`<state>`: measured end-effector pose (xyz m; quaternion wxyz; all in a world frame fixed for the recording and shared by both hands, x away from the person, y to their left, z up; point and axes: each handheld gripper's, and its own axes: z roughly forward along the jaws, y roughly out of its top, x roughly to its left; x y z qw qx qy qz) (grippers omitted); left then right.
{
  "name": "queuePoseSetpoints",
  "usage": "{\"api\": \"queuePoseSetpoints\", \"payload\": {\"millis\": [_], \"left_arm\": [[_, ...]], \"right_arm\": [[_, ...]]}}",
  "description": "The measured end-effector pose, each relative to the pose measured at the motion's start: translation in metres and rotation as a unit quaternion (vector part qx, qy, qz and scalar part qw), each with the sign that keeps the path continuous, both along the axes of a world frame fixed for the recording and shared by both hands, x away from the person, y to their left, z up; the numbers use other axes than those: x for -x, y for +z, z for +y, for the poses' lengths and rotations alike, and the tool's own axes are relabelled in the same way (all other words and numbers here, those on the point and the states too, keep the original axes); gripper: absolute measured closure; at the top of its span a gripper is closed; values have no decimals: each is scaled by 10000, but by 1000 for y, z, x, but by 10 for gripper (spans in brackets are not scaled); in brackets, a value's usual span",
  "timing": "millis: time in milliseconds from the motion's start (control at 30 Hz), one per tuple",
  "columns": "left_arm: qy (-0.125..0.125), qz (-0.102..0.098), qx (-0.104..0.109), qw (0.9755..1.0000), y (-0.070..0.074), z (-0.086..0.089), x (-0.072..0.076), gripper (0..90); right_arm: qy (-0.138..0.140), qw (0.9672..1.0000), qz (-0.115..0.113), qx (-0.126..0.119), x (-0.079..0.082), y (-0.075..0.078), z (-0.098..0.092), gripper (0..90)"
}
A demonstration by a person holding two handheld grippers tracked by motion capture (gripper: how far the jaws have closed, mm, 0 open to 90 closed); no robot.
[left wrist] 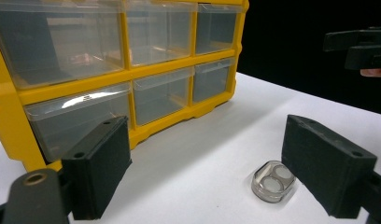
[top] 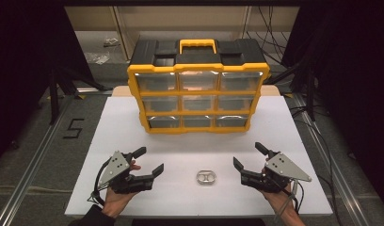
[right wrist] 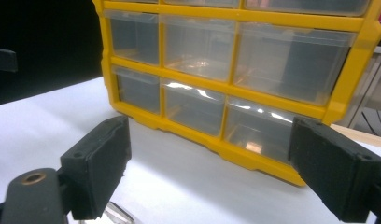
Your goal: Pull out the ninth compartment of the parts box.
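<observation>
Table: a plain white matte board (top: 133,122) on a grey floor, with metal rails along both sides and a "5" taped on the floor left of the board.

Room: pretty dark all round, black curtains at the sides, cables trailing at the back right, pale shelving behind the cabinet.

Cabinet: a yellow and black plastic drawer cabinet (top: 198,84) stands at the far middle of the board, face toward the person. It has nine clear plastic drawers in three rows of three and a yellow carry handle on a black top.

Small case: a little clear plastic case (top: 205,177) lies flat on the board, well in front of the cabinet and about under its middle column. It's a rounded oblong with two round wells side by side, glossy and see-through. Its long axis runs left to right, parallel to the cabinet's front.

Left gripper: the left gripper (top: 148,162) sits to the left of the case, well short of the cabinet, black blocky jaws spread wide with nothing between them.

Right gripper: the right gripper (top: 250,155) mirrors it on the case's right side, jaws gaping too, holding nothing.

Pads: matte black, rubbery-looking slabs with small screw holes.
</observation>
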<state>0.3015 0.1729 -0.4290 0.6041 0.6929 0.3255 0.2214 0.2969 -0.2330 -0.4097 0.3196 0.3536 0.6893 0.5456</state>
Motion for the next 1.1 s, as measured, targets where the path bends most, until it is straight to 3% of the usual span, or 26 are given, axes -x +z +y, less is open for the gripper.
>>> {"api": "queuePoseSetpoints", "payload": {"millis": [367,600,1100], "left_arm": [[-16,4,-24,10000,0,-1,0,153],[-1,-23,-43,10000,0,-1,0,155],[-14,-63,-78,9999,-1,-2,1,156]], "right_arm": [[38,10000,-40,40,-1,0,0,152],[117,9993,-119,323,-3,-1,2,158],[-58,9991,-222,349,-13,0,-3,160]]}}
